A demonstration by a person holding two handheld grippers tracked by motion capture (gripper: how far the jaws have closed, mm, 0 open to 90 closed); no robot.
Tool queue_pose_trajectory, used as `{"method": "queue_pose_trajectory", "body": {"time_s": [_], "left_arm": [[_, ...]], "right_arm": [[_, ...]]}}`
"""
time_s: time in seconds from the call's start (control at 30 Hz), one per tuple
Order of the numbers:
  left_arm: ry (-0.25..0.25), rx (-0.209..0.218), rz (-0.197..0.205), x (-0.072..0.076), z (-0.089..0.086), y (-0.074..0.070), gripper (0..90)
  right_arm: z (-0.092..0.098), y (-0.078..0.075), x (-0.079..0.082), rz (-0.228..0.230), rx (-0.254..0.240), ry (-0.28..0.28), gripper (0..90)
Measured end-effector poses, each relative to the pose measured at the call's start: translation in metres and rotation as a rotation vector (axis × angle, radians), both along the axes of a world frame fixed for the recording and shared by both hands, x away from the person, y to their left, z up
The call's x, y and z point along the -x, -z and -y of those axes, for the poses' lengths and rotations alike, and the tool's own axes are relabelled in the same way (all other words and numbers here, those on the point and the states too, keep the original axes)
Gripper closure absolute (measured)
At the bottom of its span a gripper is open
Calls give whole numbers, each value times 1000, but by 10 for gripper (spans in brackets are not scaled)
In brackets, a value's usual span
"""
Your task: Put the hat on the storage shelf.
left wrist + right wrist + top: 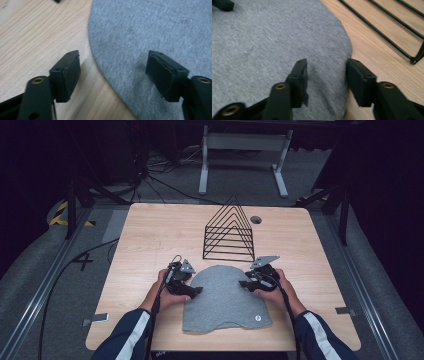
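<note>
A wooden table (150, 235) holds a wire rack (229, 232) and, nearer the person, a flat grey hat (222, 300). The left gripper (199, 291) and right gripper (242, 283), jaws spread, straddle its opposite edges; closing too shallow might pinch one layer or miss

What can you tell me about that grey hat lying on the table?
The grey hat is a soft knitted beanie, dome-shaped, lying flat on the wooden table with its rounded crown pointing away from the person and its wavy open hem nearest them. A small round white tag sits near the hem's right corner. The left gripper and right gripper straddle its left and right edges, fingers open; whether they touch the cloth is unclear. A black wire rack stands just beyond the crown.
</note>
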State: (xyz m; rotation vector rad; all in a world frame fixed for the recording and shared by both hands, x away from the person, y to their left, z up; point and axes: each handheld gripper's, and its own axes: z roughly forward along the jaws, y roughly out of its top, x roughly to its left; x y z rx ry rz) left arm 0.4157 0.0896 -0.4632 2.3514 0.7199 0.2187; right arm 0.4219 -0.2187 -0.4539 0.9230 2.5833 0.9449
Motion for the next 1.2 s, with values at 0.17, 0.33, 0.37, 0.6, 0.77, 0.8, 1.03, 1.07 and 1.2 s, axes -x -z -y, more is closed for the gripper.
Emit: {"method": "queue_pose_trajectory", "body": {"time_s": [0.17,0.33,0.37,0.6,0.77,0.8,1.03,1.07,1.2], "left_arm": [[18,0,-7,2,1,-1,391],[27,5,-5,2,-1,-2,483],[28,9,-7,1,-1,-2,509],[84,30,-28,1,1,-2,761],[81,61,-60,1,2,-2,814],[83,63,-57,1,1,-3,821],[82,85,37,10,1,-26,832],[81,88,55,11,1,-28,834],[98,73,103,16,2,-39,836]], "right_arm": [[-3,-2,3,-17,17,-6,651],[-4,-3,7,-36,16,-14,718],[-4,-4,8,-40,16,-16,733],[-1,-3,20,-38,6,-41,842],[0,-4,21,-25,8,-51,847],[1,-5,21,-17,4,-50,847],[7,-20,26,26,-40,-59,848],[8,-24,27,38,-43,-58,848],[10,-38,32,84,-60,-65,849]]}}
